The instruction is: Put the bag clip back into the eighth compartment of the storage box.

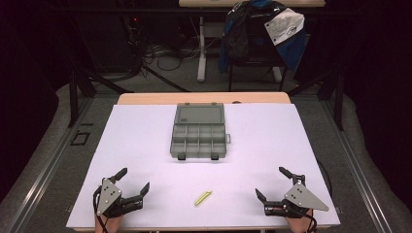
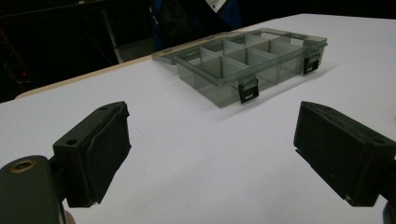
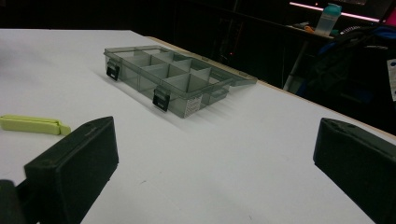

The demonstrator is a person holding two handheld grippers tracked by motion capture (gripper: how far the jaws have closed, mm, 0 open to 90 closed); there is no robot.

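Clip [image 1: 203,197], a yellow-green one, lies flat on the desk [image 1: 145,145], well in front of my open grey organiser box [image 1: 199,132]. I keep the left hand-held gripper [image 1: 133,181] left of the clip and the right hand-held gripper [image 1: 270,182] right of it, both with jaws apart and empty.

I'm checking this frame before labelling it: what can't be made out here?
- Clip: too small in the high view to tell its make; its end is cut off by the left edge in the right gripper view.
- Box label: too small in the right gripper view to read.
- Box lid: foreshortened in both gripper views.
- Chair: draped clothing hides it.
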